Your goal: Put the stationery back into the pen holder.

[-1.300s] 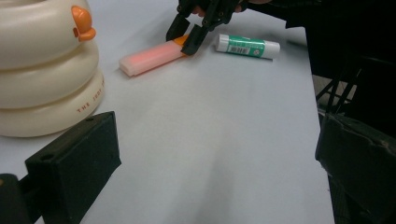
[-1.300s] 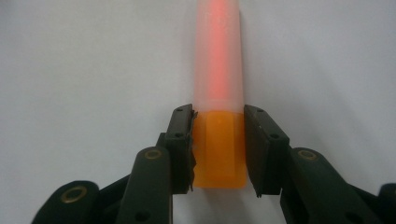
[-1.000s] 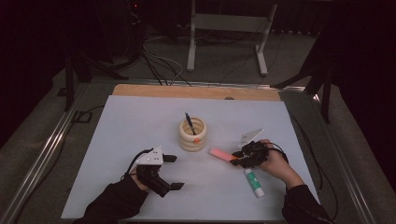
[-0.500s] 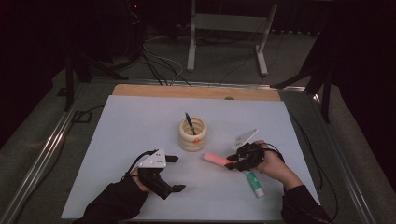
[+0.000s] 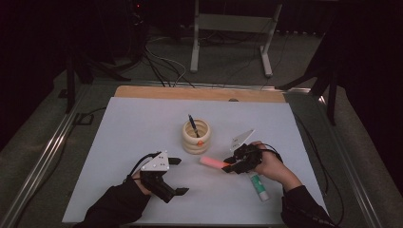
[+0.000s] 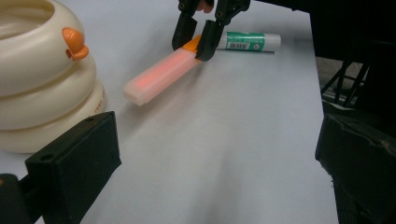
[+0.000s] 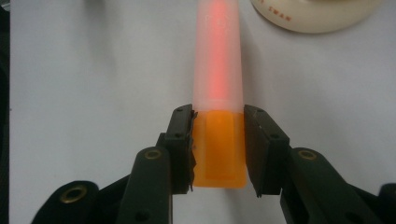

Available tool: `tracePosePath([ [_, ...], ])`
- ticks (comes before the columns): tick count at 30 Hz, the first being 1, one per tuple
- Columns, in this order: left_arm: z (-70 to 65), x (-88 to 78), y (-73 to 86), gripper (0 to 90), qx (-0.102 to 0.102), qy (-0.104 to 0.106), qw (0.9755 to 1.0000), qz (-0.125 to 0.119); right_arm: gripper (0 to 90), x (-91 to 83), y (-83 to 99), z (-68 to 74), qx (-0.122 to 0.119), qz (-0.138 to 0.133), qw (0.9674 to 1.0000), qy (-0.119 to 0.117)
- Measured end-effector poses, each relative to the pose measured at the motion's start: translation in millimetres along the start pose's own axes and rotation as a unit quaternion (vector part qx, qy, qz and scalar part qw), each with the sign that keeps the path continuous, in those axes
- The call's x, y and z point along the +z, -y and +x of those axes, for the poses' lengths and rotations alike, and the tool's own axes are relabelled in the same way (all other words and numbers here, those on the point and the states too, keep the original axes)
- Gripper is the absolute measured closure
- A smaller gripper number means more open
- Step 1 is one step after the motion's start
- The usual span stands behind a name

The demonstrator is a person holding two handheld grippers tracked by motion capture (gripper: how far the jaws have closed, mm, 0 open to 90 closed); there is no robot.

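The right gripper [image 5: 232,166] had its jaws clamped on the orange end of a highlighter [image 7: 218,93], the frosted cap pointing away towards the cream ring-stacked pen holder [image 5: 196,137]. In the left gripper view the highlighter [image 6: 163,75] hung tilted, its cap end low and close to the white table [image 5: 142,123]; whether it touched I could not tell.

It looked light, rigid and smooth, the sort of plastic that might swivel in a pinch so far from its middle. A hold nearer the centre would have steadied it.

The right hand [image 5: 268,164] lay low, wrist beside a green-and-white glue stick [image 5: 258,185]. The left gripper [image 5: 176,175] rested near the table's front edge, jaws wide apart with nothing between them, aimed towards the holder.
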State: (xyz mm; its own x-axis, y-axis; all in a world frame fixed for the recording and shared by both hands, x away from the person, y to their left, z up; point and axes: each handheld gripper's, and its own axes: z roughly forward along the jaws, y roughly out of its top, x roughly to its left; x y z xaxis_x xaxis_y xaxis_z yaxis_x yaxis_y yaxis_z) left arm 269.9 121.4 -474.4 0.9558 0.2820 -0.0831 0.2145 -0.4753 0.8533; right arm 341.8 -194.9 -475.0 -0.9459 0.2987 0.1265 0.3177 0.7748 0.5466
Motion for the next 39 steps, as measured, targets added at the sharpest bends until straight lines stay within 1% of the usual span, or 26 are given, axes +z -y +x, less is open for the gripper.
tracePosePath([
  [3,-0.5,-0.3,-1.1,0.4,0.005,-0.005,1.0,0.004,65.0,2.8,-6.2,2.2,-0.006,0.005,1.0,-0.004],
  [4,-1.2,-0.8,-2.0,0.4,0.01,-0.011,0.9999,0.004,65.0,3.3,-7.9,2.9,-0.007,0.008,0.9999,-0.006],
  [5,-1.2,-0.8,-2.0,0.4,0.01,-0.011,0.9999,0.004,65.0,3.9,-9.5,3.6,-0.008,0.009,0.9999,-0.007],
  [7,-1.9,-1.2,-3.5,0.4,0.014,-0.019,0.9997,0.004,65.0,4.7,-12.6,4.3,-0.01,0.012,0.9998,-0.011],
  [8,-2.4,-1.2,-5.2,0.4,0.021,-0.03,0.9993,0.008,65.0,5.2,-14.1,4.6,-0.011,0.011,0.9998,-0.012],
  [9,-2.4,-1.2,-5.2,0.4,0.021,-0.03,0.9993,0.008,65.0,5.5,-15.5,5.0,-0.011,0.013,0.9998,-0.013],
  [10,-3.0,-1.1,-5.8,0.4,0.027,-0.034,0.999,0.009,65.0,6.1,-16.9,5.5,-0.011,0.013,0.9998,-0.014],
  [13,-6.3,-0.5,-8.4,0.4,0.047,-0.05,0.9975,0.016,65.0,7.8,-21.2,7.8,-0.012,0.019,0.9996,-0.019],
  [14,-9.3,0.9,-10.1,0.4,0.065,-0.06,0.9956,0.029,65.0,8.5,-22.6,8.3,-0.014,0.02,0.9995,-0.02],
  [15,-9.3,0.9,-10.1,0.4,0.065,-0.06,0.9956,0.029,65.0,8.5,-22.6,8.3,-0.014,0.02,0.9995,-0.02],
  [16,-10.5,1.7,-10.8,0.4,0.071,-0.062,0.995,0.033,65.0,9.3,-23.9,8.8,-0.015,0.021,0.9994,-0.021],
  [18,-11.9,3.2,-12.1,0.4,0.073,-0.06,0.9947,0.041,65.0,10.7,-26.7,9.6,-0.018,0.024,0.9993,-0.021],
  [22,-12.5,5.4,-13.4,0.4,0.082,-0.071,0.9921,0.062,64.9,14.5,-34.1,12.9,-0.023,0.035,0.9989,-0.021],
  [24,-13.9,6.3,-13.1,0.4,0.096,-0.086,0.9893,0.069,64.9,16.0,-37.1,13.9,-0.025,0.039,0.9987,-0.023],
  [26,-15.0,7.3,-13.0,0.4,0.106,-0.091,0.9872,0.078,64.9,17.1,-39.8,14.7,-0.026,0.04,0.9986,-0.024],
  [27,-16.4,8.0,-13.2,0.5,0.115,-0.103,0.9844,0.086,65.0,17.8,-41.2,15.4,-0.025,0.04,0.9986,-0.024],
  [28,-17.0,8.0,-13.3,0.5,0.118,-0.108,0.9834,0.086,64.9,18.6,-42.5,15.6,-0.026,0.04,0.9986,-0.024],
  [29,-17.0,8.0,-13.3,0.5,0.118,-0.108,0.9834,0.086,64.9,19.3,-43.7,16.4,-0.026,0.042,0.9985,-0.025],
  [30,-17.3,7.8,-13.6,0.6,0.119,-0.111,0.9828,0.087,64.9,20.0,-45.0,16.7,-0.027,0.043,0.9984,-0.025],
  [32,-17.9,7.5,-13.7,1.0,0.124,-0.122,0.9808,0.088,64.9,21.5,-47.4,18.0,-0.027,0.046,0.9982,-0.025],
  [33,-18.2,7.6,-13.6,1.0,0.124,-0.124,0.9806,0.088,64.9,21.5,-47.4,18.0,-0.027,0.046,0.9982,-0.025],
  [35,-19.6,8.1,-13.4,2.7,0.135,-0.135,0.977,0.094,64.9,23.7,-50.9,19.6,-0.027,0.046,0.9983,-0.025],
  [39,-23.6,11.9,-12.2,4.2,0.159,-0.151,0.9694,0.11,64.9,26.7,-54.4,21.0,-0.027,0.048,0.9982,-0.025],
])
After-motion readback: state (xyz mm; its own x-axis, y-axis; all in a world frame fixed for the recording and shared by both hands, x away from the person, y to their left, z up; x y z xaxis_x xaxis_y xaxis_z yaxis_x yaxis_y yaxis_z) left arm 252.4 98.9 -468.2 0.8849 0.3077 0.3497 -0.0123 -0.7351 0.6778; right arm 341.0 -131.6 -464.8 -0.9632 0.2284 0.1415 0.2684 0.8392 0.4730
